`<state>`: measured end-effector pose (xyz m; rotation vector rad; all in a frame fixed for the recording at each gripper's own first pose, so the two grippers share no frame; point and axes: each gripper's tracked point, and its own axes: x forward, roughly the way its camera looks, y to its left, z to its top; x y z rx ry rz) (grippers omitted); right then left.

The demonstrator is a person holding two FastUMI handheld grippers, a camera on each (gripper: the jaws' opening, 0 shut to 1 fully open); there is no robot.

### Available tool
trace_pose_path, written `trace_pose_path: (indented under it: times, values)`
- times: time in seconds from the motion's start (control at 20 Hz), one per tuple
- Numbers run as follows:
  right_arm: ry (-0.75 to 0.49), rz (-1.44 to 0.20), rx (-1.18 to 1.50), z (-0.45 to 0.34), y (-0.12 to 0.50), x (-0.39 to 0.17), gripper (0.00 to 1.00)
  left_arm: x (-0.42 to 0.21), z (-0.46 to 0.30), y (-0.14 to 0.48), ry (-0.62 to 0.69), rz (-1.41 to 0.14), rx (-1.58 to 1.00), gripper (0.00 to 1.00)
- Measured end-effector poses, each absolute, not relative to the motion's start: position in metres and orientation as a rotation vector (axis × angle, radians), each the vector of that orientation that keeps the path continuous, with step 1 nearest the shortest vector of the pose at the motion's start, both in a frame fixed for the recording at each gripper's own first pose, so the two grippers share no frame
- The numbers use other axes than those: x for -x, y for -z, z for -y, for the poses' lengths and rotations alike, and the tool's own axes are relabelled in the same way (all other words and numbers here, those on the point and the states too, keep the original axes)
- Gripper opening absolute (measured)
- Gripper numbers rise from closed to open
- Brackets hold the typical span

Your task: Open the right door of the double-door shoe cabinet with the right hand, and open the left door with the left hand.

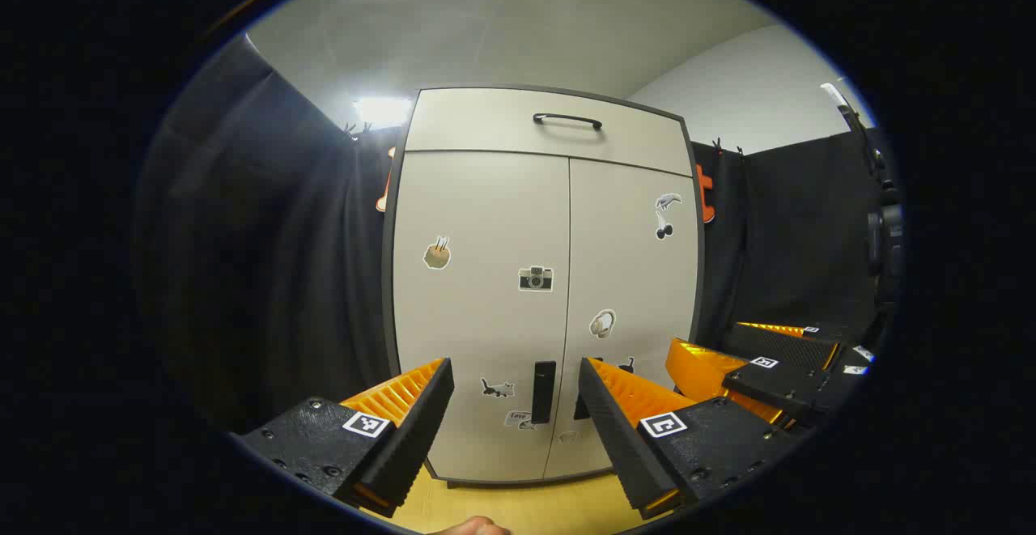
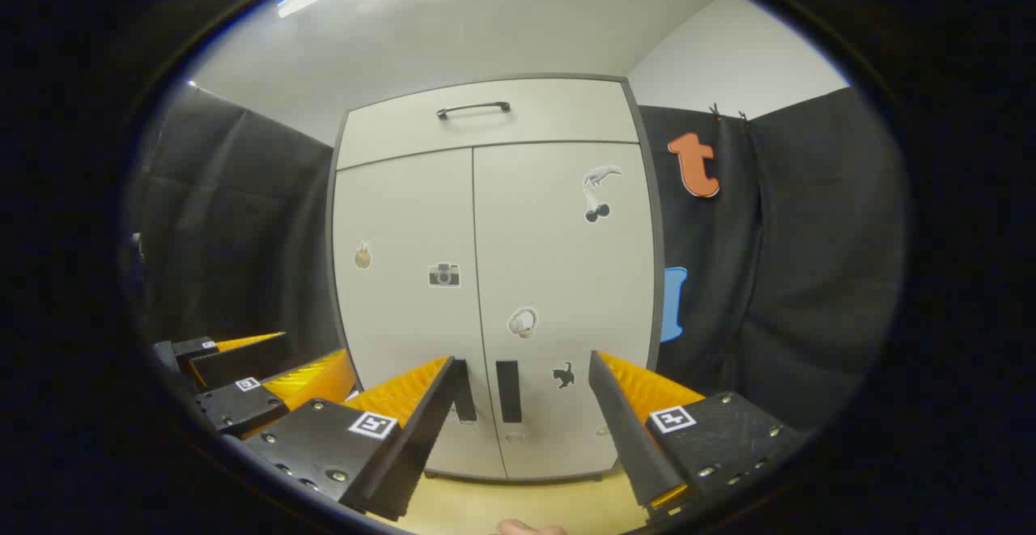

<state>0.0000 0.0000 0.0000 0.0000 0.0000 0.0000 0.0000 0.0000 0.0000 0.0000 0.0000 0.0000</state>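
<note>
Your left gripper (image 1: pixel 515 405) stands nearest in the left gripper view, its fingers spread wide and holding nothing; between them sits the left door's handle (image 1: pixel 543 392), a dark upright bar, apart from both fingers; your right gripper (image 2: pixel 524 401) is likewise spread wide and empty in the right gripper view, framing the right door's handle (image 2: pixel 508 391); beyond stands the shoe cabinet (image 1: pixel 547 122) on a pale wooden floor (image 1: pixel 518 507), both doors shut, left door (image 1: pixel 477 308) and right door (image 2: pixel 566 276) meeting at a centre seam, small stickers on each; a drawer handle (image 1: pixel 567 120) crosses the top panel.
</note>
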Motion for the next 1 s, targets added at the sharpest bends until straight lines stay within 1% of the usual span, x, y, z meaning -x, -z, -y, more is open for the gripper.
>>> trace_pose_path:
  times: [0.15,0.2,0.25,0.3,0.35,0.4,0.45,0.5,0.55,0.6,0.65,0.7,0.75,0.8,0.85,0.9,0.95,1.0]
  values:
    - [0.005,-0.003,-0.002,0.002,0.002,-0.005,0.93,-0.003,0.001,0.001,0.002,0.005,-0.002,0.96]
    - [0.007,-0.005,-0.001,0.002,0.003,-0.006,0.93,-0.004,0.0,0.0,0.002,0.005,0.002,0.93]
    - [0.007,-0.007,0.001,0.002,0.003,-0.008,0.93,-0.006,-0.001,0.002,0.0,0.004,0.006,0.96]
    - [0.007,-0.008,0.003,0.001,0.004,-0.009,0.97,-0.007,-0.002,0.002,-0.003,0.004,0.008,0.93]
    - [0.007,-0.007,0.004,0.001,0.004,-0.01,0.93,-0.008,-0.004,0.003,-0.006,0.003,0.009,0.93]
    - [0.008,-0.006,0.004,0.001,0.004,-0.011,0.98,-0.01,-0.006,0.003,-0.011,0.001,0.011,0.94]
    - [0.008,-0.005,0.003,0.001,0.004,-0.012,0.94,-0.011,-0.007,0.004,-0.012,0.0,0.014,0.94]
    - [0.008,-0.006,0.003,0.0,0.005,-0.013,0.98,-0.012,-0.009,0.004,-0.013,-0.001,0.017,0.94]
    - [0.008,-0.008,0.003,0.0,0.006,-0.015,0.94,-0.013,-0.01,0.005,-0.015,-0.002,0.019,0.96]
    - [0.007,-0.011,0.004,-0.001,0.007,-0.017,0.93,-0.013,-0.011,0.005,-0.017,-0.003,0.02,0.94]
    - [0.004,-0.013,0.006,-0.002,0.009,-0.019,0.93,-0.014,-0.013,0.005,-0.019,-0.003,0.02,0.94]
    - [0.002,-0.017,0.009,-0.003,0.011,-0.021,0.98,-0.015,-0.015,0.006,-0.023,-0.003,0.019,0.94]
    - [0.001,-0.022,0.011,-0.005,0.014,-0.024,0.94,-0.015,-0.017,0.007,-0.028,-0.005,0.018,0.94]
    - [-0.001,-0.027,0.012,-0.006,0.018,-0.028,0.94,-0.015,-0.02,0.007,-0.034,-0.005,0.018,0.96]
    - [-0.004,-0.032,0.012,-0.007,0.022,-0.034,0.94,-0.015,-0.023,0.007,-0.041,-0.006,0.019,0.94]
    - [-0.007,-0.038,0.015,-0.01,0.028,-0.042,0.94,-0.015,-0.027,0.008,-0.049,-0.008,0.02,0.94]
    - [-0.009,-0.045,0.021,-0.011,0.035,-0.05,0.94,-0.014,-0.031,0.009,-0.057,-0.011,0.021,0.96]
    - [-0.014,-0.056,0.028,-0.014,0.044,-0.06,0.94,-0.013,-0.036,0.01,-0.066,-0.014,0.021,0.94]
